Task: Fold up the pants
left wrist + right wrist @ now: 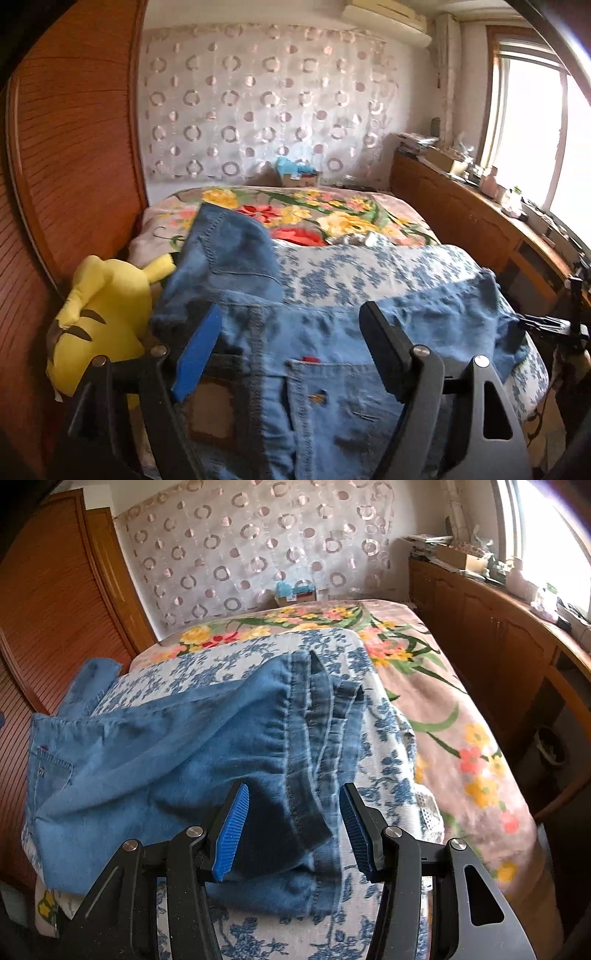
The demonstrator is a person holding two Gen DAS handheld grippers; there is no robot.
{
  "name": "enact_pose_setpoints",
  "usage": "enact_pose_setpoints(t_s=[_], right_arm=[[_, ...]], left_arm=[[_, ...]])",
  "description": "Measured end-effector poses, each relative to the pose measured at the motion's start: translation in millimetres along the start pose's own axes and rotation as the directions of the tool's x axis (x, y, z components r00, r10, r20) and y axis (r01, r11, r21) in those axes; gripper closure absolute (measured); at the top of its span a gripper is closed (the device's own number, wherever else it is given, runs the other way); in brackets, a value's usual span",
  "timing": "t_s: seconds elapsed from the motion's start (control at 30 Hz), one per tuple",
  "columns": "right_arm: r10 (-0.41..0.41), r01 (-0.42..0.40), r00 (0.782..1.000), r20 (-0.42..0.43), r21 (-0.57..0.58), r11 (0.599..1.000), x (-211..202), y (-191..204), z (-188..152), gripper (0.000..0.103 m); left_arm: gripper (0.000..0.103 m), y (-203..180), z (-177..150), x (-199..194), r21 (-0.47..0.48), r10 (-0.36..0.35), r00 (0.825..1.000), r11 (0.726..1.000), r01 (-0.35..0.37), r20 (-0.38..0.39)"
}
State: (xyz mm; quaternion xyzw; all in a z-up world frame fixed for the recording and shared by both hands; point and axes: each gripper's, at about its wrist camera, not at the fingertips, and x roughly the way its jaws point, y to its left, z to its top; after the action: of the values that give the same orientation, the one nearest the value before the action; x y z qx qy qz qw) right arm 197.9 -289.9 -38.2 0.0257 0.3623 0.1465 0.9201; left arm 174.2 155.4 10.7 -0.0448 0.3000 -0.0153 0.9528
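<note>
Jeans (155, 746) on bed (461, 709); L gripper (291, 343) spread over waistband; R gripper (291, 830) spread, hem between, not pinched.

Left wrist view close above the blue denim pants (332, 339) at the waist, right wrist view close over a leg hem, both facing the far circle-patterned curtain (258, 546), sharing the flower-patterned bed (461, 701)

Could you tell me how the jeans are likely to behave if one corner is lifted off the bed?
The jeans would probably droop: they already lie in soft folds. Their bunched hem suggests layers may slide apart. Denim looks fairly heavy, so it would likely drag.
</note>
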Motion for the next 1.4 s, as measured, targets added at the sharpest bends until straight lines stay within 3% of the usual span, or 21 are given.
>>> enact_pose_setpoints(t_s=[0.07, 0.2, 0.3, 0.7, 0.93, 1.1, 1.13, 1.2, 1.4], right_arm=[[-0.002, 0.002, 1.000, -0.007, -0.011, 1.000, 1, 1, -1, 0.064], [-0.002, 0.002, 1.000, 0.006, -0.023, 1.000, 0, 4, -3, 0.098], [0.007, -0.007, 1.000, 0.029, -0.025, 1.000, -8, 5, -5, 0.101], [-0.041, 0.042, 0.991, 0.130, -0.006, 0.999, -69, -12, -30, 0.102], [-0.045, 0.043, 0.997, 0.065, 0.034, 0.998, -57, -20, -56, 0.102], [-0.038, 0.036, 0.999, 0.039, 0.045, 0.998, -47, -22, -51, 0.101], [-0.038, 0.036, 0.999, 0.038, 0.048, 0.998, -46, -24, -47, 0.099], [-0.047, 0.045, 0.998, 0.032, 0.052, 0.998, -44, -25, -45, 0.085], [-0.051, 0.050, 0.998, 0.026, 0.052, 0.997, -44, -23, -44, 0.068]], left_arm=[[0.025, -10, -5, 3, 0.011, -0.020, 1.000, 1.000, 0.020, -0.014], [0.025, -28, -19, 11, 0.026, -0.062, 0.997, 0.998, 0.063, -0.051], [0.025, -42, -28, 17, 0.030, -0.090, 0.994, 0.995, 0.093, -0.067], [0.025, -78, -43, 24, 0.072, -0.151, 0.987, 0.985, 0.155, -0.058], [0.025, -94, -51, 35, 0.093, -0.148, 0.982, 0.983, 0.159, -0.118], [0.025, -100, -56, 37, 0.098, -0.143, 0.982, 0.983, 0.156, -0.124], [0.025, -101, -57, 36, 0.102, -0.132, 0.985, 0.984, 0.144, -0.113], [0.025, -102, -58, 36, 0.106, -0.123, 0.987, 0.985, 0.133, -0.101], [0.025, -106, -58, 37, 0.109, -0.108, 0.991, 0.987, 0.116, -0.082]])
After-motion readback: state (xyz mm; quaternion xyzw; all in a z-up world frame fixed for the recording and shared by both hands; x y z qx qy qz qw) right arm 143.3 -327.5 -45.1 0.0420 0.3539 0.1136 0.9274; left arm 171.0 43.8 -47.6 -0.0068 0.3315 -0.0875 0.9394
